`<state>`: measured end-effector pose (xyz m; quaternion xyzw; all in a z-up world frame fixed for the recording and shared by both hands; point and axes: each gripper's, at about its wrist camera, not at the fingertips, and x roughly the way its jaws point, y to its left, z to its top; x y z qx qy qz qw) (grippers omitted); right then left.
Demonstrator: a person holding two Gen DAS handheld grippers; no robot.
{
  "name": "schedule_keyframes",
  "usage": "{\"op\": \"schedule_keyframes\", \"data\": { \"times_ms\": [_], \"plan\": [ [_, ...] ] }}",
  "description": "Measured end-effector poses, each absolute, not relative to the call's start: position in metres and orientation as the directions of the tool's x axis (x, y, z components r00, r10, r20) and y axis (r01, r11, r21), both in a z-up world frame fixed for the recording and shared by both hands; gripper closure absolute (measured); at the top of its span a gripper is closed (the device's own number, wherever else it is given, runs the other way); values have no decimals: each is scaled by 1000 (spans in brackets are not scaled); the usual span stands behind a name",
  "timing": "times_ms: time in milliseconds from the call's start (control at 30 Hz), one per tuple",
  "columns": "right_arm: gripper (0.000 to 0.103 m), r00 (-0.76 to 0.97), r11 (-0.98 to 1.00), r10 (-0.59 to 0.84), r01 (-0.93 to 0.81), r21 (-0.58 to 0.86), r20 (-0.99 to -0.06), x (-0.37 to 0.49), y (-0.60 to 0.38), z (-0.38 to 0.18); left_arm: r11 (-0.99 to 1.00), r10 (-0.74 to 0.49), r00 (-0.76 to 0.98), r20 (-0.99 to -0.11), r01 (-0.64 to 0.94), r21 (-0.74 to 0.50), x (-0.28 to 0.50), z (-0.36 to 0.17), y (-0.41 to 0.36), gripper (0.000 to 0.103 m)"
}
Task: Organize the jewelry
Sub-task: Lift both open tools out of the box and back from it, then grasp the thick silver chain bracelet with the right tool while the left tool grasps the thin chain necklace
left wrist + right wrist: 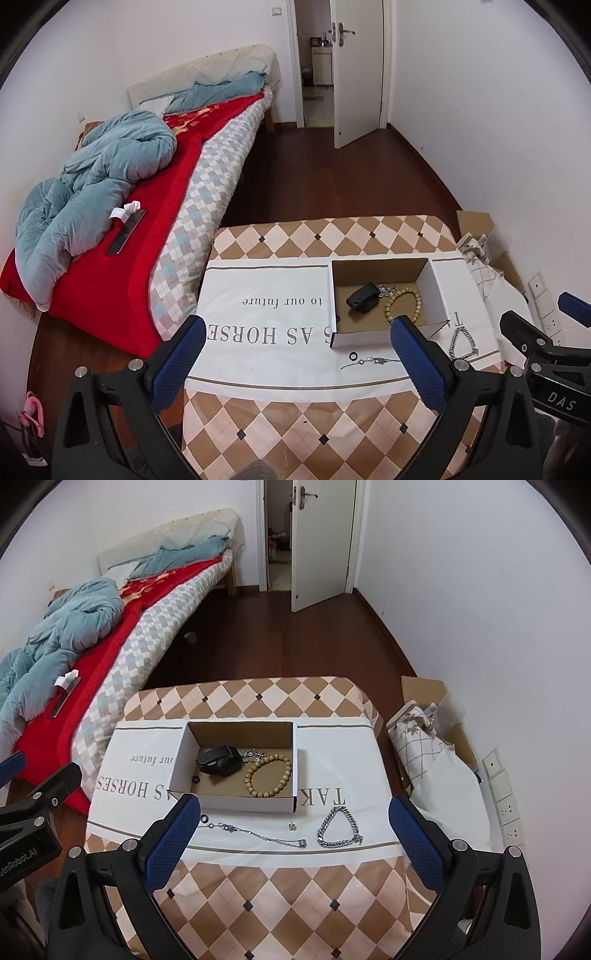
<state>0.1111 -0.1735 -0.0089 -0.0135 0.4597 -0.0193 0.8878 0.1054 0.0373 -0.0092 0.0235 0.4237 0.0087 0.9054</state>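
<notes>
While both grippers hang spread and empty above the table point(258, 893), the left gripper point(299, 354) sits over the cloth point(266, 354). A ring point(204, 818), necklace point(258, 835) and chain bracelet point(338, 829) lie before the box point(243, 803), which holds a bead bracelet point(268, 775); the right gripper point(295, 834) hovers above them.

Left gripper point(297, 354): black frame, blue textured pads point(417, 363), jaws spread wide with nothing between them, pointing forward and down. Right gripper point(294, 830): same build, jaws likewise wide apart and empty. The two are held side by side, each visible at the edge of the other's view.
</notes>
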Motion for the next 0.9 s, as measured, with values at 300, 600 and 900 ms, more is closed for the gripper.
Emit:
{"op": "schedule_keyframes", "data": {
  "times_ms": [300,600,900],
  "plan": [
    [0,622,997,33,36,71,-782,84,-187,15,998,58,678,-733,-39,43,80,7,40,1],
    [39,470,937,62,276,213,-880,84,-267,-87,985,167,590,-790,-129,112,99,-63,50,1],
    [40,387,888,37,411,208,-921,112,-312,-192,968,251,469,-847,-111,225,128,-141,39,1]
  ]
}}
